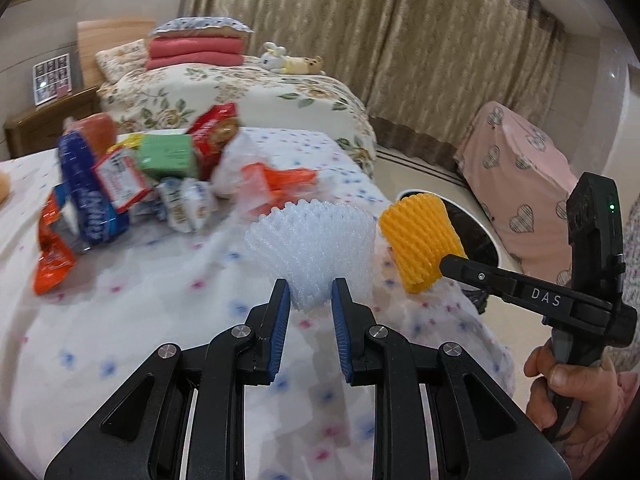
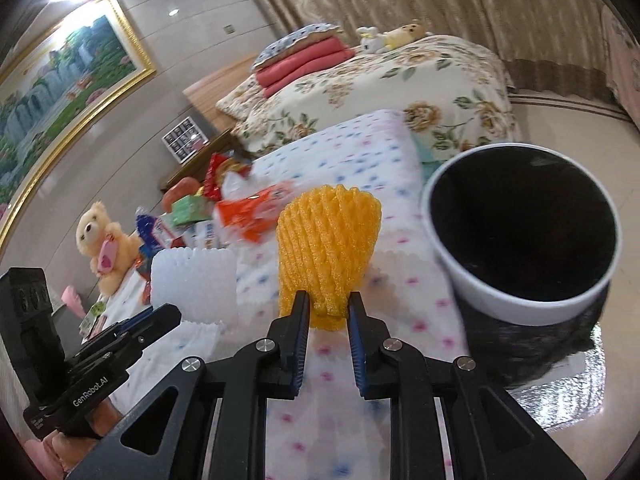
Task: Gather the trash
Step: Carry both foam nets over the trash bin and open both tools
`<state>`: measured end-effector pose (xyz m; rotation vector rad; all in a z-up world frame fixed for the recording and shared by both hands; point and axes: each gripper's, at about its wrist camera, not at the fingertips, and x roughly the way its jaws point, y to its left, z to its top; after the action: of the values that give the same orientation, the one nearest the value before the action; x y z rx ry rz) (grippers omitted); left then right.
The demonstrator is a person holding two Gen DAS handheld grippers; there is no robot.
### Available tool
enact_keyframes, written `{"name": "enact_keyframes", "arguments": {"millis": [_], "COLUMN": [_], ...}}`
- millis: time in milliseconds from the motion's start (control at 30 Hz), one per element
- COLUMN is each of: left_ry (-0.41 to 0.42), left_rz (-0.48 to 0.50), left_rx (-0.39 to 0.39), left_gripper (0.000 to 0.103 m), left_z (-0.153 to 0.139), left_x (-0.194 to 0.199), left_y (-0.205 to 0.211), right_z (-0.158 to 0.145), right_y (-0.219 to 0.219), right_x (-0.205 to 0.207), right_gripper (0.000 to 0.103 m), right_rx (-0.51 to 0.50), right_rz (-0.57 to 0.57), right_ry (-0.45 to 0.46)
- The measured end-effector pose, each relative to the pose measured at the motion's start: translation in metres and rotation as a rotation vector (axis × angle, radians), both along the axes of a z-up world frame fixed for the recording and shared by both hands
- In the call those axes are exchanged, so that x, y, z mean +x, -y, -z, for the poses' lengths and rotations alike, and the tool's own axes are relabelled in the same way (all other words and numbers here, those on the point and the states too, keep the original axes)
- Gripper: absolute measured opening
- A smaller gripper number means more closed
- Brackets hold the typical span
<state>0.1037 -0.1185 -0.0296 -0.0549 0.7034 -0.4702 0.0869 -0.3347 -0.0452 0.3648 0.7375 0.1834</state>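
Observation:
My left gripper is shut on a white foam fruit net and holds it above the dotted bedspread. My right gripper is shut on a yellow foam fruit net, which also shows in the left wrist view. The white foam net also shows in the right wrist view. A round bin with a white rim and dark inside stands just right of the yellow net. A pile of wrappers and packets lies on the bed behind.
A teddy bear sits at the bed's left. A second bed with a floral cover stands behind. A pink heart-patterned cover drapes furniture at the right. Tiled floor surrounds the bin.

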Motion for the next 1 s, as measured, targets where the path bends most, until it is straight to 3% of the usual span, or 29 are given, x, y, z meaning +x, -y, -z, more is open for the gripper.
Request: {"name": "enact_keyframes", "arguments": {"millis": [1000], "left_ry": [0.005], "left_rz": [0.187], "left_rx": [0.060], "left_gripper": [0.020], "left_z": [-0.009], "left_x": [0.037], "left_y": [0.130], "right_z": [-0.005], "right_y": [0.118], "right_x": [-0.005], "right_gripper": [0.019], "right_rx": [-0.026], "right_rz": [0.242], "right_ry": [-0.009]}}
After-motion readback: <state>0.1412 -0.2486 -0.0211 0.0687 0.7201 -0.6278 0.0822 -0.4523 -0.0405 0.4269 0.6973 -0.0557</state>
